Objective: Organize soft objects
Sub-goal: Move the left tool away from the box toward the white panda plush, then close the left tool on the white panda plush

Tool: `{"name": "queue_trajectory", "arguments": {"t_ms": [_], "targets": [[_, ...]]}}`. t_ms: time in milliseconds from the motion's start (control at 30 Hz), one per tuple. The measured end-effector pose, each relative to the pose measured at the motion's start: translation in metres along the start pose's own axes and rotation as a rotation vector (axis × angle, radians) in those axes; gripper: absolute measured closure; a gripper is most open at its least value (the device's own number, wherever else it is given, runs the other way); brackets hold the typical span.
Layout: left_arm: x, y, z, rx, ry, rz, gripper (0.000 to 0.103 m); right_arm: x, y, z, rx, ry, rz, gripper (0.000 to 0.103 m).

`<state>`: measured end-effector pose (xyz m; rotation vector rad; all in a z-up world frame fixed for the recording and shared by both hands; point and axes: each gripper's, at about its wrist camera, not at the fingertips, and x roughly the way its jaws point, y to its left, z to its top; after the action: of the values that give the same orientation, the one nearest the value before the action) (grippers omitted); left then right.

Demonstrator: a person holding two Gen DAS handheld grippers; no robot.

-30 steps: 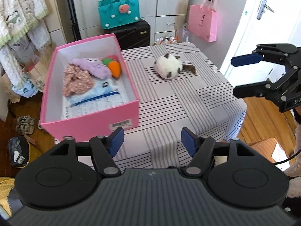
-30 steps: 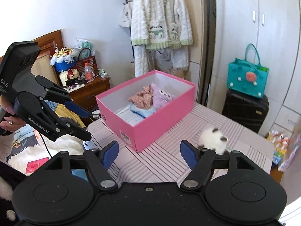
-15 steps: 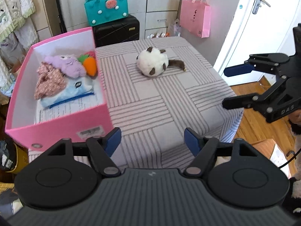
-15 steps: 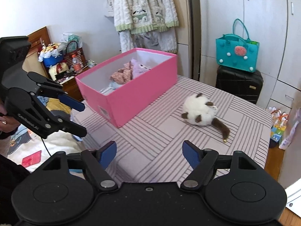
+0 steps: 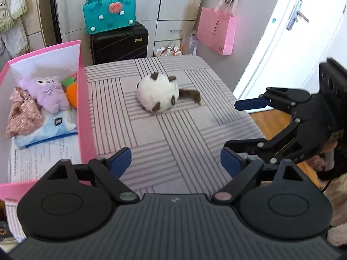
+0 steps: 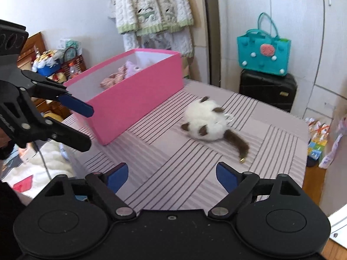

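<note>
Plush cat (image 5: 159, 96) lay on striped worktop (image 5: 173, 143) beside pink box (image 5: 85, 117); left tool (image 5: 175, 162) and right tool (image 6: 171, 176) gaped empty, jaws just widened.

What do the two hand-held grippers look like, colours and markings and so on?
Both are matte black. The left hand-held gripper and right hand-held gripper each have linked bars with silver pivots, blue pads, round discs on a ribbed body, and white lettering too blurred to read. A thin black cable hangs from the left one.
</note>
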<state>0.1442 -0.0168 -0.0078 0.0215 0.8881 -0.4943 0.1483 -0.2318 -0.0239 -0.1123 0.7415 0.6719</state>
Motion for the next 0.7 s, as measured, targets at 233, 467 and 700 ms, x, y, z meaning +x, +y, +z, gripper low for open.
{"name": "queue_trajectory", "arguments": {"t_ms": [233,467,700], "targets": [[0.034,0.000,0.017,0.006,-0.080,0.043,0.006,0.023,-0.023,-0.007,-0.046,-0.152,-0.057,0.011],[0.067,0.010,0.035,-0.031,-0.182,0.092,0.006,0.058,-0.035,-0.001,-0.142,-0.137,-0.110,0.011],[0.102,0.012,0.043,-0.058,-0.197,0.112,0.006,0.087,-0.039,0.009,-0.184,-0.106,-0.098,0.011]]}}
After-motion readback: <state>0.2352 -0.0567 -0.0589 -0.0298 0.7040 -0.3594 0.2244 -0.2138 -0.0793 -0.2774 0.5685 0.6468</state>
